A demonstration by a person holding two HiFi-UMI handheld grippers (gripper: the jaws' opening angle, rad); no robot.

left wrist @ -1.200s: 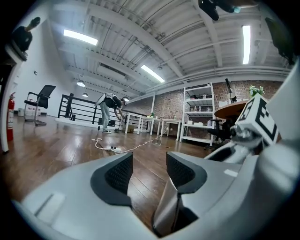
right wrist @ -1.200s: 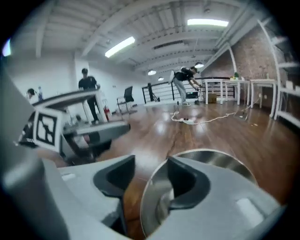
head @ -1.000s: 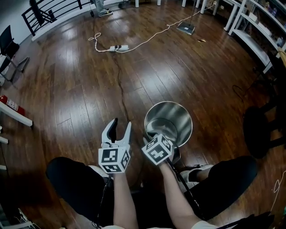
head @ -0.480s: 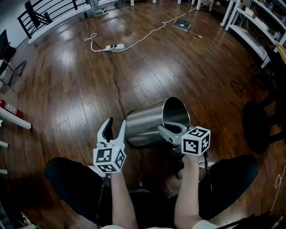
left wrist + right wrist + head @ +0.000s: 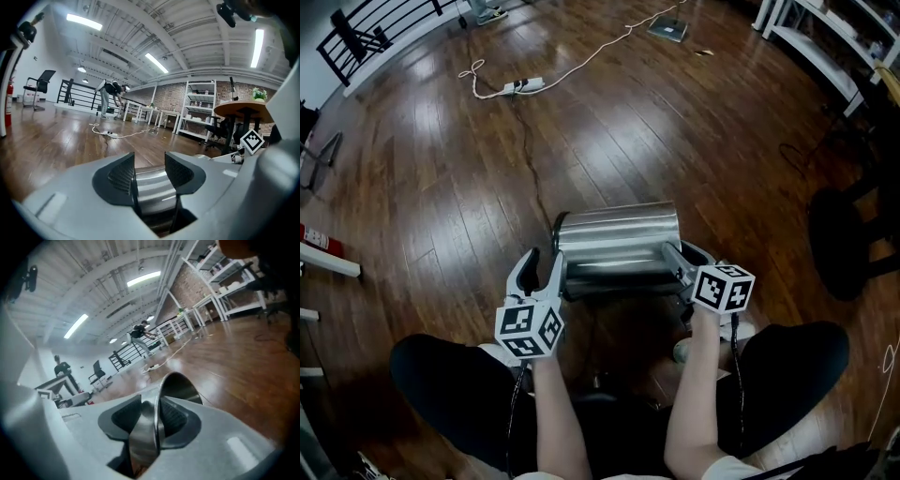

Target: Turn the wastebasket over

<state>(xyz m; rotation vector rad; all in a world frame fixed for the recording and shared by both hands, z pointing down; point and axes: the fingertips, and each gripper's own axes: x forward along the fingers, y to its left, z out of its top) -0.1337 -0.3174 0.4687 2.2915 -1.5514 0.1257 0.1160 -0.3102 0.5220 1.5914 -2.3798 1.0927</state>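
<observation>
The steel wastebasket (image 5: pixel 619 234) lies on its side across the head view, mouth to the right and base to the left, just above the person's knees. My right gripper (image 5: pixel 682 261) has the mouth rim between its pads; in the right gripper view the thin steel wall (image 5: pixel 180 385) runs through the right gripper (image 5: pixel 152 413), both pads touching it as the jaws are opening. My left gripper (image 5: pixel 542 261) is at the base end, its jaws closing and still spread. In the left gripper view the wastebasket (image 5: pixel 152 185) shows between the left gripper (image 5: pixel 149 161) pads, with no clear press.
Dark wooden floor all round. A white power strip with its cable (image 5: pixel 520 86) lies far ahead, a black railing (image 5: pixel 366 33) at far left, a fire extinguisher (image 5: pixel 319 239) at left. A black chair (image 5: pixel 853 253) and white shelves (image 5: pixel 825 37) stand at right.
The wastebasket went from upright to tilted to lying on its side. My right gripper swung right and rolled with the rim. My left gripper sank a little toward the base end.
</observation>
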